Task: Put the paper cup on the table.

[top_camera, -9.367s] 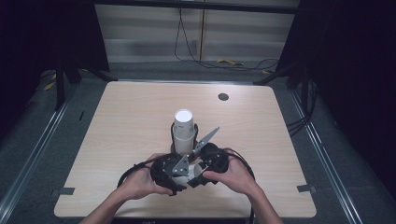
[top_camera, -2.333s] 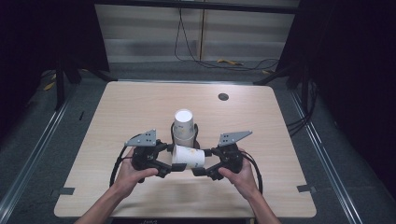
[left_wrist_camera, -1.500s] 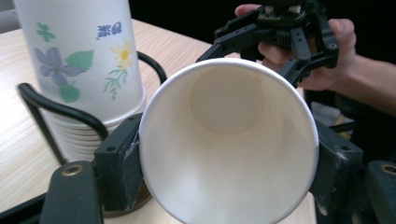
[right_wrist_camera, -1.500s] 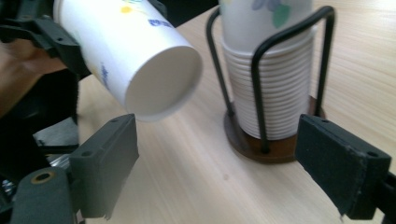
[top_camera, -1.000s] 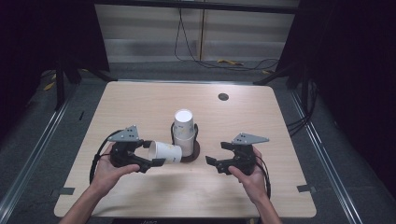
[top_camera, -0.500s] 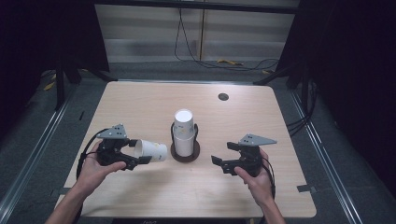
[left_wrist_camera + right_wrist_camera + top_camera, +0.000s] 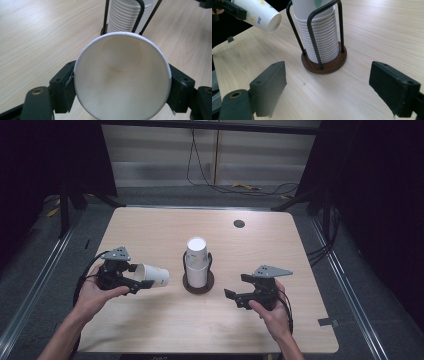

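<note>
One cup (image 7: 151, 275), pinched on its side by the left gripper (image 7: 134, 282), lies left of the stack (image 7: 197, 262) (clear for setting down), while the right gripper (image 7: 236, 295) waits spread.

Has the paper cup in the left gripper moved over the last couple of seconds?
Yes. The cup, held in the left gripper, has gone leftward, away from the cup stack in its stand at the table's middle, where it was before.
</note>
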`<state>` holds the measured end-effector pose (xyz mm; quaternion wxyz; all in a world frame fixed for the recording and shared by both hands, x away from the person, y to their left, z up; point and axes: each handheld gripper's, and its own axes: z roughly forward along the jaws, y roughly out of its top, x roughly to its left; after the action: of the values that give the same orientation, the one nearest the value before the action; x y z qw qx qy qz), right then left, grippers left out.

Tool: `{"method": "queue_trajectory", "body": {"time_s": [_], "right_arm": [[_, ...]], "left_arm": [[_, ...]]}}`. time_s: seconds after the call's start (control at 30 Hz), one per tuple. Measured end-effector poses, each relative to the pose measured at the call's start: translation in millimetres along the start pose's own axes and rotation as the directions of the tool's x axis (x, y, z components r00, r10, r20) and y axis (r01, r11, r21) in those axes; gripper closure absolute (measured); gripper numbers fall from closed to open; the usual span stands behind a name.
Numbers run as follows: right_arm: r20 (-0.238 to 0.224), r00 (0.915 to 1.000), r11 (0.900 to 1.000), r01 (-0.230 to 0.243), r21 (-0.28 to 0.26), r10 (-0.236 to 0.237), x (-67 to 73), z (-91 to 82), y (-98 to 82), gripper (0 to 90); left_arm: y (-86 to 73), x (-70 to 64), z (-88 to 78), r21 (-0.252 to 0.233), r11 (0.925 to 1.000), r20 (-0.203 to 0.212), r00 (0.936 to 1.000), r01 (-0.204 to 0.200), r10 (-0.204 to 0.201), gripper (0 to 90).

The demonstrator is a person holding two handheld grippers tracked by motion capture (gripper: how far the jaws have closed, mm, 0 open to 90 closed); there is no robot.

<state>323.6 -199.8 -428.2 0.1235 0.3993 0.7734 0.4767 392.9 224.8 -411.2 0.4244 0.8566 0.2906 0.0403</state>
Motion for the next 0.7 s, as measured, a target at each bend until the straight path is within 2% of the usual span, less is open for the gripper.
{"method": "queue_trajectory", "body": {"time_s": [0.13,0.17,0.23,0.27,0.33,0.43,0.47,0.7], "right_arm": [[0.002,1.0,1.0,-0.004,0.003,0.004,-1.3,-0.3,-0.6,14.0],[0.003,1.0,1.0,-0.004,0.001,0.004,-1.9,-0.7,-0.8,14.1],[0.004,1.0,1.0,-0.007,0.001,0.007,-2.6,-1.3,-1.5,14.1],[0.004,1.0,1.0,-0.007,0.003,0.007,-2.9,-1.3,-1.8,14.1],[0.006,1.0,1.0,-0.006,0.005,0.006,-3.4,-0.7,-2.7,14.1],[0.008,0.9999,1.0,-0.007,0.01,0.007,-3.7,-0.4,-3.4,14.1],[0.008,0.9999,1.0,-0.008,0.008,0.008,-3.6,-0.4,-3.2,14.2],[0.005,1.0,1.0,-0.004,0.001,0.004,-1.9,-1.8,-1.3,14.3]], "left_arm": [[6.0,3.2,1.9,0.036,0.9993,-0.01,0.9999,-0.008,0.009,24.6],[7.1,3.6,3.2,0.031,0.9995,-0.002,1.0,0.005,-0.005,24.7],[9.4,4.3,4.3,0.05,0.9987,-0.011,0.9999,0.007,-0.007,25.0],[10.9,4.2,5.6,0.066,0.9978,-0.013,0.9999,0.0,0.001,25.1],[13.1,4.9,6.1,0.076,0.9968,-0.047,0.9985,-0.024,0.028,25.0],[17.2,7.8,6.2,0.108,0.9938,-0.069,0.997,-0.029,0.036,25.1],[18.9,8.5,6.3,0.104,0.9942,-0.078,0.9963,-0.027,0.035,25.0],[30.9,9.7,14.3,0.161,0.9856,-0.102,0.9923,-0.052,0.069,25.0]]}}
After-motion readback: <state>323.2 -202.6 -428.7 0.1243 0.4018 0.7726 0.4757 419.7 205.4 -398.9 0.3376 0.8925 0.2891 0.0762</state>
